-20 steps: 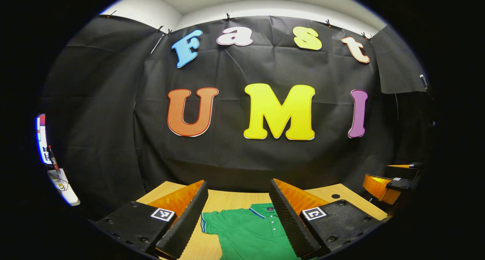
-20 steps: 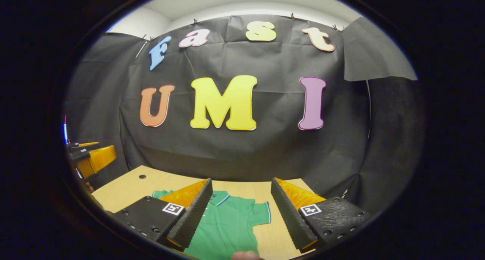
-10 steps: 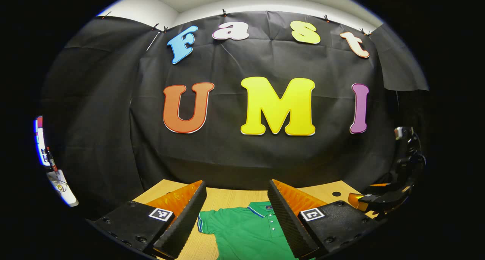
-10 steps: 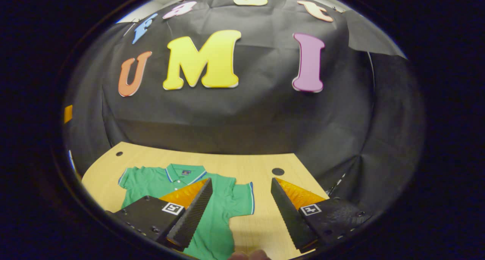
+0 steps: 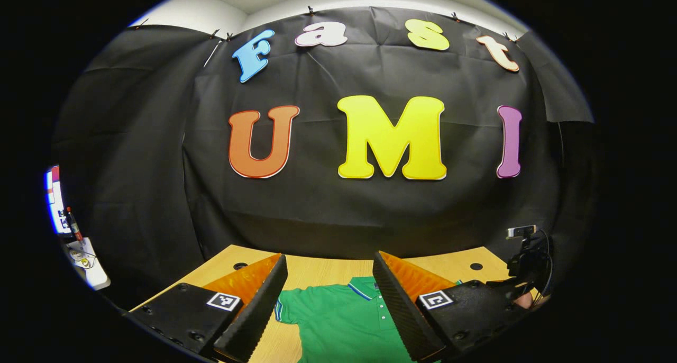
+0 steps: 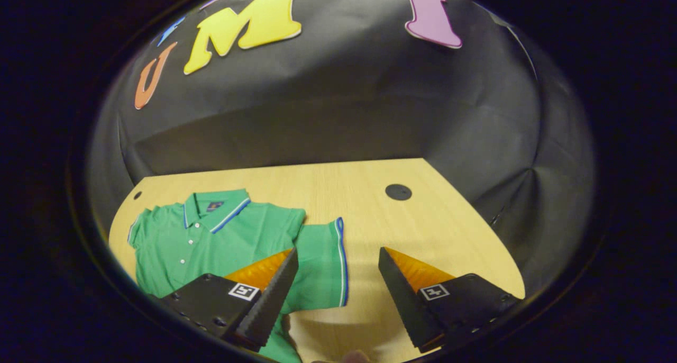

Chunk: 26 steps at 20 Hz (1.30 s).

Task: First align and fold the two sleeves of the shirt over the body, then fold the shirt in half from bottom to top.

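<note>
Pale wooden tabletop (image 6: pixel 370 193), lower frame: right gripper (image 6: pixel 338 278) spread wide above the flat green short-sleeved polo shirt (image 6: pixel 227 236), near its blue-trimmed sleeve (image 6: pixel 322 262); left gripper (image 5: pixel 328 299) likewise wide and empty. Sleeve-folding not yet begun; next, pinch that sleeve's edge.

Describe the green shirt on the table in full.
The green shirt is a short-sleeved polo with a collar, blue-and-white trim at the collar and sleeve cuffs, a small chest badge and a buttoned placket. It lies flat, front up, sleeves spread and unfolded, on the wooden table. The open right gripper hovers by one sleeve, not gripping it.
</note>
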Tool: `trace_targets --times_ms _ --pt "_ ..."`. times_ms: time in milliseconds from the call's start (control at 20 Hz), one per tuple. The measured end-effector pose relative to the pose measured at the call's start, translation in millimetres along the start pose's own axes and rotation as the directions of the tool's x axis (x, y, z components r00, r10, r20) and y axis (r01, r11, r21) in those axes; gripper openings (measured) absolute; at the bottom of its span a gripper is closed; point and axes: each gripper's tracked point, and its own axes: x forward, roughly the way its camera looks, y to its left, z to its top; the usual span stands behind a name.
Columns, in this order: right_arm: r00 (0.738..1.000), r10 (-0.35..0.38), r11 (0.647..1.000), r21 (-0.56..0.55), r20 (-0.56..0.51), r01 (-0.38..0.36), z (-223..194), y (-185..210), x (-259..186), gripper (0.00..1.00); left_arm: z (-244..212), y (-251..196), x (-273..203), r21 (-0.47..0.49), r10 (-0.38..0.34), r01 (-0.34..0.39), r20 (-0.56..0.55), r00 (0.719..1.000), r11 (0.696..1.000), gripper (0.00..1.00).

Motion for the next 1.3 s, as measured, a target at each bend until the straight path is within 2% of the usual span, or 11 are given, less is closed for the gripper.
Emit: trace_targets --times_ms 200,400,550,650,750,800,900,1300 --pt "0.999 0.024 0.999 -0.022 -0.046 -0.025 -16 3 22 0.93 -1 5 2 0.035 0.033 -0.032 -0.015 0.999 0.999 1.00" --pt "0.997 0.045 0.999 -0.017 -0.060 -0.046 -24 4 30 0.80 -1 2 3 0.049 0.032 -0.031 -0.021 0.999 0.998 1.00" --pt "0.996 0.065 0.998 0.020 -0.059 -0.064 -24 3 31 0.55 1 -5 4 0.061 0.023 -0.022 -0.016 1.000 0.998 1.00" --pt "0.998 0.041 0.999 0.003 -0.056 -0.041 -27 -3 37 0.52 2 -11 2 0.061 0.012 -0.011 -0.015 1.000 0.998 1.00" --pt "0.997 0.042 0.999 0.022 -0.057 -0.041 -23 -5 30 0.22 0 -14 2 0.058 0.003 -0.002 -0.021 1.000 0.998 1.00" --pt "0.998 0.047 0.998 0.040 -0.044 -0.045 -23 -4 32 0.25 1 -15 1 0.056 0.000 0.001 -0.021 1.000 0.998 1.00" --pt "0.998 0.036 0.998 0.056 -0.044 -0.033 -24 -7 34 0.02 1 -14 2 0.054 0.000 0.001 -0.023 1.000 0.999 1.00" --pt "0.998 0.063 0.998 0.030 0.020 -0.063 12 14 2 0.02 4 1 -5 0.037 0.024 -0.024 -0.006 1.000 0.999 1.00"
